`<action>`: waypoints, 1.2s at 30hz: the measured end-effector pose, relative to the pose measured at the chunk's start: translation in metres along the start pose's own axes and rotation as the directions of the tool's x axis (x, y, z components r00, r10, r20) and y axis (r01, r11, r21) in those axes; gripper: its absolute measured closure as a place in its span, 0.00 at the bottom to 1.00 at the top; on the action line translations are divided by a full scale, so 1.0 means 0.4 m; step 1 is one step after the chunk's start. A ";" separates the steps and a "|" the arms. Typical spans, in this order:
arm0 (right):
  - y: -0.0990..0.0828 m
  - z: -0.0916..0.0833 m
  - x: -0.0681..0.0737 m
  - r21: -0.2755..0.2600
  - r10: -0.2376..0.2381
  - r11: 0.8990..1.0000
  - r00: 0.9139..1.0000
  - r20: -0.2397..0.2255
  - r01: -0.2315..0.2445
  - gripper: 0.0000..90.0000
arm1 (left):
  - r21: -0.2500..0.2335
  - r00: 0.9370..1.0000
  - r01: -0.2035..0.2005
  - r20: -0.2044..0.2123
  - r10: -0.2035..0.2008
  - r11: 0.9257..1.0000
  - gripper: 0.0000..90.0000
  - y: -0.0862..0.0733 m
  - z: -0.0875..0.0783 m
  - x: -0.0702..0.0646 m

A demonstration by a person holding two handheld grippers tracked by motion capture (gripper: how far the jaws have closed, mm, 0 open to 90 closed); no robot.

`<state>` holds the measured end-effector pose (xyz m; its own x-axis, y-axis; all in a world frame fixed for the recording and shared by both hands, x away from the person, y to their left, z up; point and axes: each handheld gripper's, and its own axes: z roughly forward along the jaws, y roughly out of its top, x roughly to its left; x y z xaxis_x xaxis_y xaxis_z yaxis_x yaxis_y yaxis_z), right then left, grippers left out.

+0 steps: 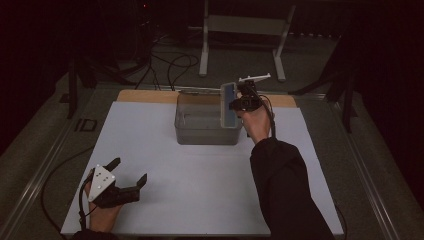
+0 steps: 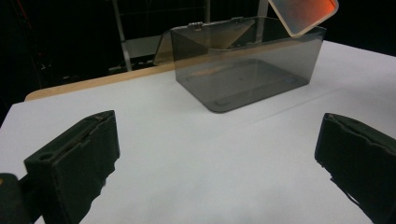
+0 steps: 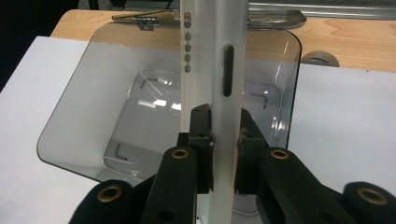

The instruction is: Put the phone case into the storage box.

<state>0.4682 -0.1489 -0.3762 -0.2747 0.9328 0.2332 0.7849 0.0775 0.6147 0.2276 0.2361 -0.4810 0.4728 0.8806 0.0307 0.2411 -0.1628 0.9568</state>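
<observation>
item: phone [image 3: 212, 84], pale, held edge-on; right gripper [image 3: 224, 140] clenched on it above open smoky bin [image 1: 200, 131], bin's 3 o'clock rim. left gripper [image 1: 131, 175] released, idle at table's 7 o'clock. status: lifted, not yet inside; lowering likely remains.

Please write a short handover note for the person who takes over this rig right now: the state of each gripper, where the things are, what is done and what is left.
Right gripper: shut on the flat white phone-like slab with rounded corners, gripping it on edge, above the clear grey plastic box.
Left gripper: open, holding nothing, low at the near left of the white table top.
Box: at the far middle of the table top, hinged lid swung open at the back, nothing visible inside.
Done: slab picked up and brought over the box.
Left, probably: lower the slab into the box, release it, perhaps close the lid.
</observation>
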 end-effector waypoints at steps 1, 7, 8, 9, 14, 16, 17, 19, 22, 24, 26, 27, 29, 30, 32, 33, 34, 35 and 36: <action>0.000 0.001 -0.001 0.002 0.003 1.000 1.000 0.004 -0.003 0.90 | 0.000 1.000 -0.001 0.001 0.001 1.000 0.01 0.000 0.000 0.000; -0.001 0.005 -0.009 -0.001 0.006 1.000 1.000 0.015 -0.006 0.90 | 0.000 1.000 0.000 0.000 0.000 1.000 0.01 0.000 0.000 0.000; -0.002 0.005 -0.011 0.000 0.008 1.000 1.000 0.016 -0.008 0.90 | 0.000 1.000 0.000 0.000 0.000 1.000 0.01 0.000 0.000 0.000; -0.002 0.006 -0.012 0.002 0.009 1.000 1.000 0.018 -0.009 0.90 | -0.001 1.000 0.000 0.001 0.000 1.000 0.01 0.000 0.000 0.000; -0.004 0.011 -0.017 0.001 0.013 1.000 1.000 0.025 -0.013 0.90 | -0.001 1.000 0.000 0.001 0.000 1.000 0.01 0.000 0.000 0.000; -0.005 0.013 -0.019 0.001 0.014 1.000 0.999 0.031 -0.014 0.90 | -0.001 1.000 0.001 0.000 -0.001 1.000 0.01 0.000 0.000 0.000; -0.005 0.014 -0.019 0.002 0.016 1.000 0.999 0.035 -0.016 0.90 | -0.001 1.000 0.001 0.000 -0.001 1.000 0.01 0.000 0.000 0.000; -0.006 0.017 -0.022 0.001 0.014 1.000 0.999 0.037 -0.014 0.90 | -0.002 1.000 0.003 0.000 -0.003 1.000 0.01 0.000 0.000 0.000; -0.008 0.022 -0.024 0.007 0.012 1.000 0.999 0.046 -0.013 0.90 | -0.001 1.000 0.002 0.001 -0.002 1.000 0.01 0.000 0.000 0.000; -0.009 0.025 -0.026 0.009 0.011 1.000 0.999 0.050 -0.011 0.90 | -0.001 1.000 0.003 0.001 -0.003 1.000 0.01 -0.001 0.000 0.000; -0.010 0.028 -0.027 0.010 0.013 1.000 0.998 0.054 -0.013 0.90 | -0.001 1.000 0.003 0.000 -0.003 1.000 0.01 -0.001 0.000 0.000; -0.009 0.029 -0.027 0.011 0.012 1.000 0.998 0.055 -0.013 0.90 | -0.001 1.000 0.003 0.001 -0.003 1.000 0.01 -0.001 0.000 0.000; -0.009 0.030 -0.027 0.010 0.007 1.000 0.998 0.060 -0.008 0.90 | 0.000 1.000 0.003 0.001 -0.003 1.000 0.01 -0.001 0.000 0.000; -0.009 0.031 -0.027 0.010 0.007 1.000 0.998 0.064 -0.007 0.90 | 0.001 1.000 0.002 0.001 -0.002 1.000 0.01 -0.001 0.000 0.000; -0.009 0.033 -0.029 0.008 0.004 1.000 0.998 0.068 -0.005 0.90 | -0.001 1.000 0.003 0.001 -0.003 1.000 0.01 -0.001 0.000 0.000; -0.009 0.035 -0.030 0.009 0.007 1.000 0.997 0.075 -0.007 0.90 | -0.002 1.000 0.003 0.001 -0.003 1.000 0.01 -0.001 0.000 0.001; -0.009 0.036 -0.031 0.008 0.006 1.000 0.997 0.080 -0.006 0.90 | -0.001 1.000 0.002 0.000 -0.002 1.000 0.01 -0.001 -0.001 0.001; -0.009 0.036 -0.031 0.008 0.006 1.000 0.997 0.080 -0.006 0.90 | -0.001 1.000 0.002 0.000 -0.002 1.000 0.01 -0.001 -0.001 0.001; -0.009 0.038 -0.033 0.008 0.006 1.000 0.997 0.082 -0.006 0.90 | 0.000 1.000 0.002 0.000 -0.002 1.000 0.01 -0.001 -0.001 0.001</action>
<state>0.4775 -0.1560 -0.3930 -0.2238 0.9590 0.1740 0.7908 0.0743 0.6076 0.2274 0.2368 -0.4812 0.4723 0.8810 0.0291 0.2417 -0.1612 0.9569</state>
